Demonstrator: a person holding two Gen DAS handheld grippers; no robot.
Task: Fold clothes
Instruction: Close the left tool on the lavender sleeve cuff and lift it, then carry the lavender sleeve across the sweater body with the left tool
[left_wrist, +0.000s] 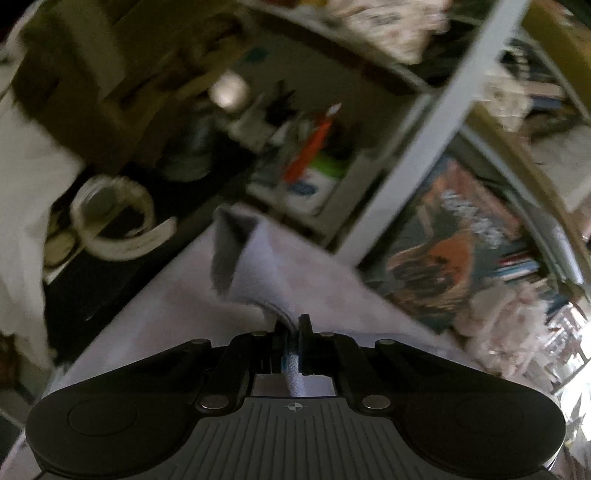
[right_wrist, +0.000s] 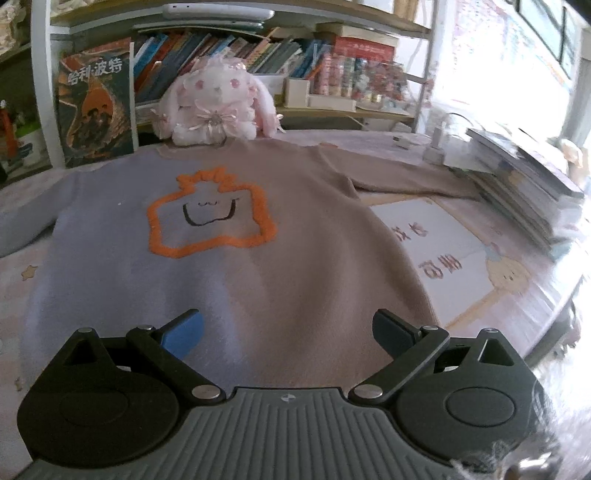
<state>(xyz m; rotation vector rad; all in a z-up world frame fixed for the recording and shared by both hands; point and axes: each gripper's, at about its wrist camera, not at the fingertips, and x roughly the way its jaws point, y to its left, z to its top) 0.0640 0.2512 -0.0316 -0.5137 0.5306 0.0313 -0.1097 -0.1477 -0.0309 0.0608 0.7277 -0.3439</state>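
Observation:
A pale grey-lilac sweater (right_wrist: 236, 266) with an orange outlined face on its chest lies flat on the table, neck toward the shelf, both sleeves spread out. My right gripper (right_wrist: 288, 328) is open and empty, hovering just above the sweater's lower hem. In the blurred left wrist view my left gripper (left_wrist: 291, 332) is shut on a fold of the sweater's pale fabric (left_wrist: 251, 258), likely its left sleeve, which stands up in a peak in front of the fingers.
A pink plush rabbit (right_wrist: 218, 107) sits at the sweater's neck. A poster book (right_wrist: 96, 110) leans on the bookshelf (right_wrist: 258, 55). A stack of books (right_wrist: 524, 177) and a white printed sheet (right_wrist: 443, 251) lie to the right. White headphones (left_wrist: 114, 221) lie left.

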